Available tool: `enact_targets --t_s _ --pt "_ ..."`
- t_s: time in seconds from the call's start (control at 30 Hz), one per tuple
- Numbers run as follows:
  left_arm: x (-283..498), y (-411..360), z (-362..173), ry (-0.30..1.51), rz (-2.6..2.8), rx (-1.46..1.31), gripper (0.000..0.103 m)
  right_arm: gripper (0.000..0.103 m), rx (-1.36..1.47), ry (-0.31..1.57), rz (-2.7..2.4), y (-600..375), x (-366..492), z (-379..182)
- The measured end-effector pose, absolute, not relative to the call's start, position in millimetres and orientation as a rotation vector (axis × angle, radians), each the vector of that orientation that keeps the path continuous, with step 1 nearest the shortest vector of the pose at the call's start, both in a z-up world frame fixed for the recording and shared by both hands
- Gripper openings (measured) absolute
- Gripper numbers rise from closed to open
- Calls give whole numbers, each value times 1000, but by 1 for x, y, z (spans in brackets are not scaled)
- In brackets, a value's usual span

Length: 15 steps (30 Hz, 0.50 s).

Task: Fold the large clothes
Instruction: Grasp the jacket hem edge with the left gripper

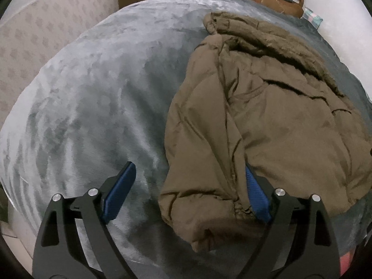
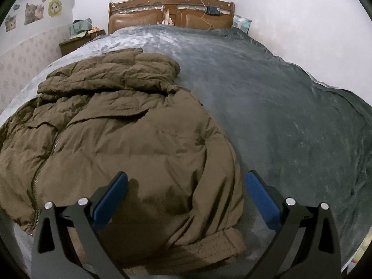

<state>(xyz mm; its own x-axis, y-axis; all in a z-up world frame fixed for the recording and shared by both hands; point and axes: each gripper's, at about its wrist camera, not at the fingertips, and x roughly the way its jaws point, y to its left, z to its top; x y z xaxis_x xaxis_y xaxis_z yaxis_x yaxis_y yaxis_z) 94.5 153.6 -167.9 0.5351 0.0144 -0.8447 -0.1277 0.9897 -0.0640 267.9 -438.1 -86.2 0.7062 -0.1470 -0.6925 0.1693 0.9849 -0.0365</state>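
Brown padded cloth is filling the near half of both views: the coat (image 2: 121, 134) is lying on the grey blanket (image 2: 279, 121) of the bed, hood toward the wooden headboard (image 2: 171, 14), with its sides looking already turned in over the front. The left gripper (image 1: 189, 190) is hanging over the folded sleeve at the hem with its jaws spread wide; one pad is touching or just beside the cloth, but nothing is being pinched. The right gripper (image 2: 186, 197) is likewise standing open over the hem corner, holding nothing. Likely the trouble ahead is the puffiness: the thick filling is probably pushing back, so the folded sleeve may be springing loose while nothing is pressing it. Should the pads be closing on the slick outer layer alone, the hem may be sliding out or dragging the whole bundle across the plush blanket, undoing the fold.
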Motion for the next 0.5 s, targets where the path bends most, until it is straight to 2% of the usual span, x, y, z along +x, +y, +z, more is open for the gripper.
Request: enact_targets --t_s 0.2,0.3,0.5 --pt "93 143 -177 996 70 -155 59 101 61 741 -199 -444 261 -87" --pt "93 135 -177 985 78 -116 54 101 67 746 -212 -450 258 -90" --pt "95 140 -179 999 71 -140 53 101 82 755 -241 -464 249 -98"
